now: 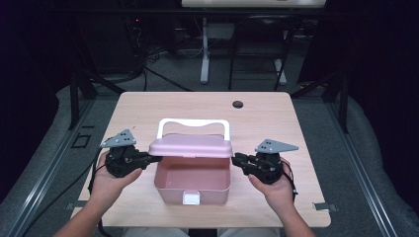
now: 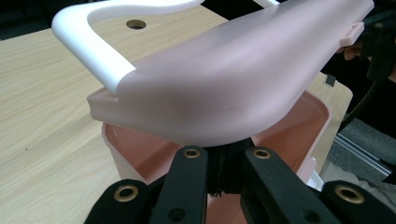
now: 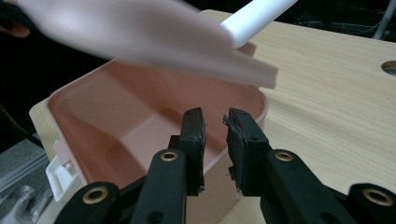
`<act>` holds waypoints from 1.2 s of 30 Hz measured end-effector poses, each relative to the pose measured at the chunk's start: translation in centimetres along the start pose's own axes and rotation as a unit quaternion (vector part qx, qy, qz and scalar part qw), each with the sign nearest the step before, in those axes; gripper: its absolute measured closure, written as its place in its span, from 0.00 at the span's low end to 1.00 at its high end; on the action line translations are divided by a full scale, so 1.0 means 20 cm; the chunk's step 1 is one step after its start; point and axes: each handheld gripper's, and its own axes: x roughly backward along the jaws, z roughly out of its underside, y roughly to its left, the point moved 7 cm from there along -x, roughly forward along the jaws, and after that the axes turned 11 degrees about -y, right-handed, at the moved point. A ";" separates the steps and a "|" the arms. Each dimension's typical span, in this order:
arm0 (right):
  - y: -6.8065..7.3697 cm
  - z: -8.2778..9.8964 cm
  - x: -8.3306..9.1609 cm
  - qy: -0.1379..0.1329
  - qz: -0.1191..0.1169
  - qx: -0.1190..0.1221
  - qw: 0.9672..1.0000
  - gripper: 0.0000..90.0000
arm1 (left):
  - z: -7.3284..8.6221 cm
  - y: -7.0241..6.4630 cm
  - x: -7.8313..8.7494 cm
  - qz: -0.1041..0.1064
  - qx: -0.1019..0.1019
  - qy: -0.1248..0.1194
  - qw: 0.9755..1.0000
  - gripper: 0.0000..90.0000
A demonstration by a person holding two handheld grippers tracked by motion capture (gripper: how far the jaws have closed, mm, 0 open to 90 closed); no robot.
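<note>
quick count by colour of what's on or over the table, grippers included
pink: 2, the box and its lid
white: 2, the handle and the front latch
black: 2, the left gripper and the right gripper
total: 6

lid above box, box on table
</note>
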 end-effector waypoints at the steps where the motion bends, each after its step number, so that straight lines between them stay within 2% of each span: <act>1: 0.01 0.01 0.00 0.002 -0.002 0.007 1.000 0.86 | 0.00 0.00 0.00 0.000 0.000 0.000 1.000 1.00; 7: 0.09 0.04 -0.02 0.009 -0.015 0.022 1.000 0.87 | -0.04 0.02 -0.01 0.001 0.002 0.001 1.000 1.00; 12: 0.11 0.06 -0.04 0.007 -0.024 0.015 1.000 0.90 | -0.06 0.02 -0.01 -0.002 0.003 -0.002 1.000 1.00; 18: 0.15 0.08 -0.05 0.011 -0.032 0.022 0.999 0.87 | -0.08 0.03 -0.02 -0.002 0.007 -0.004 1.000 1.00; 26: 0.17 0.11 -0.06 0.020 -0.034 0.027 0.999 0.86 | -0.09 0.04 -0.02 -0.003 0.007 -0.006 1.000 1.00; 36: 0.20 0.14 -0.08 0.024 -0.046 0.030 0.998 0.93 | -0.12 0.06 -0.03 -0.005 0.009 -0.009 1.000 1.00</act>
